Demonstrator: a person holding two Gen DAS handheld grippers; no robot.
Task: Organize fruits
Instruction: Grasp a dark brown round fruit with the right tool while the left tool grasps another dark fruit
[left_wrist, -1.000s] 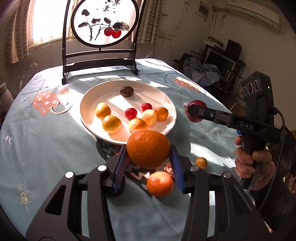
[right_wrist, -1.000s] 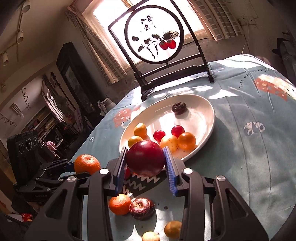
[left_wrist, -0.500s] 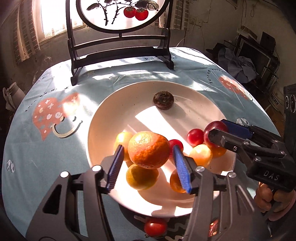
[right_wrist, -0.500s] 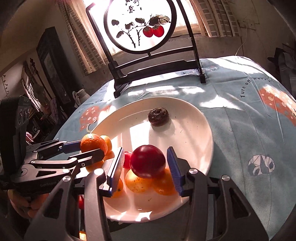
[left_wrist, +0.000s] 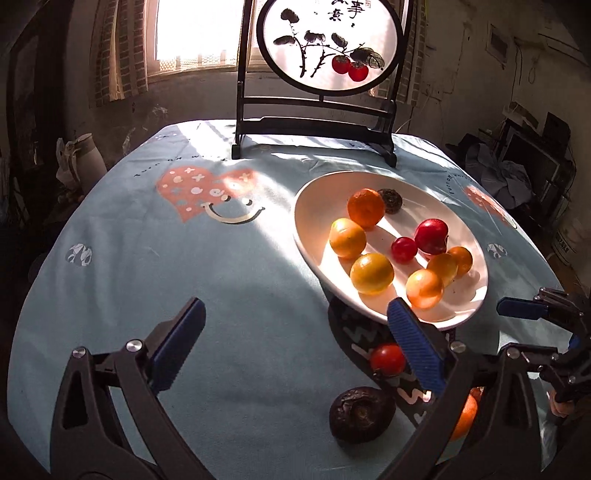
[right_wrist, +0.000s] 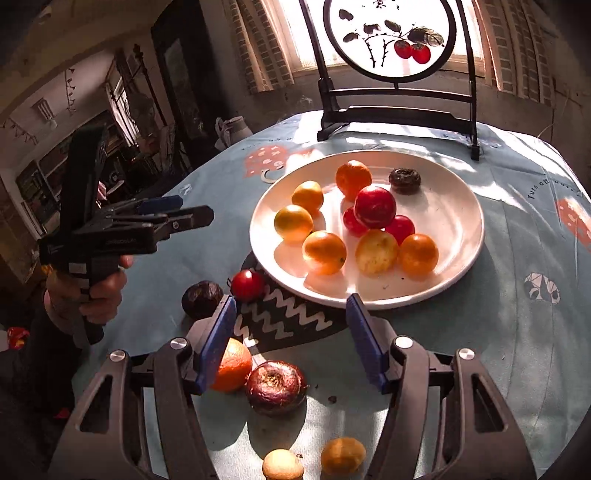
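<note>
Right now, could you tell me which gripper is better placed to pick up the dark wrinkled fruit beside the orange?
Right gripper: open and empty, with the wrinkled fruit just below its fingertips.

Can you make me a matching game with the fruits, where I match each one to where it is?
Things:
1. big red plum
2. small red tomato
3. wrinkly dark fruit
4. big orange

Places:
A. on the tablecloth, touching the plate's near-left rim
B. on the plate, piled on smaller fruits
C. on the plate, far side
D. on the tablecloth, between the right gripper's fingers

Pairs: 1-B, 2-A, 3-D, 4-C
</note>
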